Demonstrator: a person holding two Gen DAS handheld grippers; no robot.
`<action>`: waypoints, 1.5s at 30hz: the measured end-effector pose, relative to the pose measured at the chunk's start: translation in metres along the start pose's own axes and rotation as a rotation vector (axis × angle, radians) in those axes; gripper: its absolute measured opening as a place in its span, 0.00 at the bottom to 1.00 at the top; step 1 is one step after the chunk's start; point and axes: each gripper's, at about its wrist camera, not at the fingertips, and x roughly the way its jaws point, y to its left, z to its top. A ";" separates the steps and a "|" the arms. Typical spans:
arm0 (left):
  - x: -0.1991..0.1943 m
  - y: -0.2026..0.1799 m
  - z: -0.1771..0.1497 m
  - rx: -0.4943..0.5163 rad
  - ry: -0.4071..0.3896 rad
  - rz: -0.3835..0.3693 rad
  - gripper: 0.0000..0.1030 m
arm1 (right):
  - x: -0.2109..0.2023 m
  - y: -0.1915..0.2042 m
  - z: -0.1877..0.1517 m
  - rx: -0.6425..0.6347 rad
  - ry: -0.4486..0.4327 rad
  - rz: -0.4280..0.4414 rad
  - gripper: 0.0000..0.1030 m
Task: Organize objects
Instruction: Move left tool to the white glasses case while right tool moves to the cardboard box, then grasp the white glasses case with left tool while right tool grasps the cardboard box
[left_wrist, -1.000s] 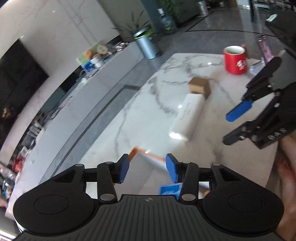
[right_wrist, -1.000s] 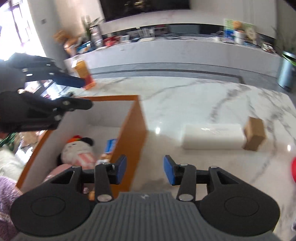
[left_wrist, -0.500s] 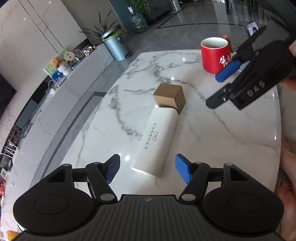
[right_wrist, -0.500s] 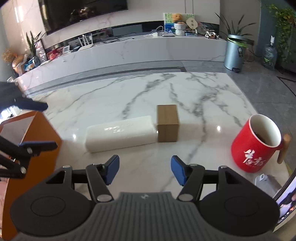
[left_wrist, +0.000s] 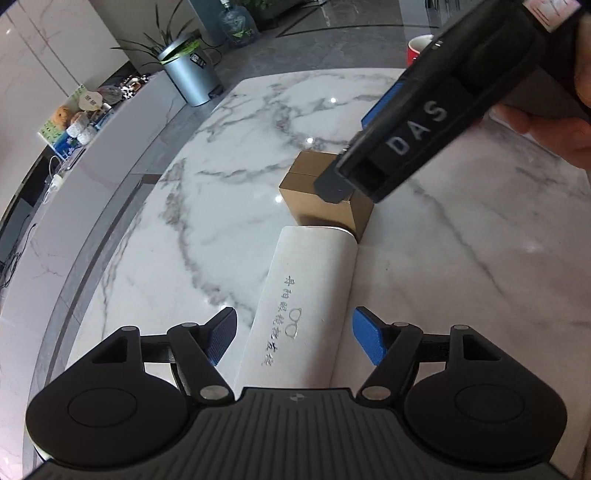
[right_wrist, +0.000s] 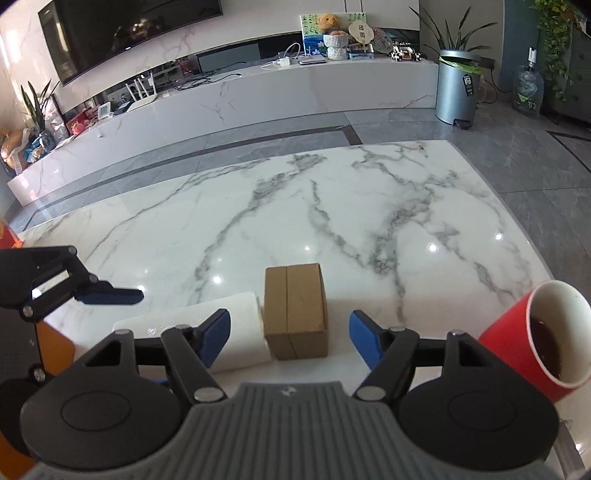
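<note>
On the white marble table (right_wrist: 369, 206) a long white glasses case (left_wrist: 306, 306) lies end-on against a small brown cardboard box (right_wrist: 295, 310). The left gripper (left_wrist: 295, 332), jaws just widened, straddles the case untouched; the right gripper (right_wrist: 290, 332), likewise widened, frames the box. A red mug (right_wrist: 535, 339) stands right

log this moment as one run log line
left gripper: open, straddling white case | right gripper: open, around cardboard box | nothing gripped

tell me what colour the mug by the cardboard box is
Red mug, clearest in the right wrist view.
</note>
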 end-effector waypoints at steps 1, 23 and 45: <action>0.004 0.001 0.001 0.002 0.003 -0.004 0.80 | 0.005 -0.002 0.002 0.011 0.004 -0.001 0.70; 0.031 0.000 0.006 -0.078 0.046 -0.040 0.76 | 0.015 -0.008 -0.010 0.057 0.081 0.009 0.48; -0.050 -0.024 -0.018 -0.101 -0.048 0.013 0.68 | -0.054 0.029 -0.037 -0.059 0.101 -0.031 0.47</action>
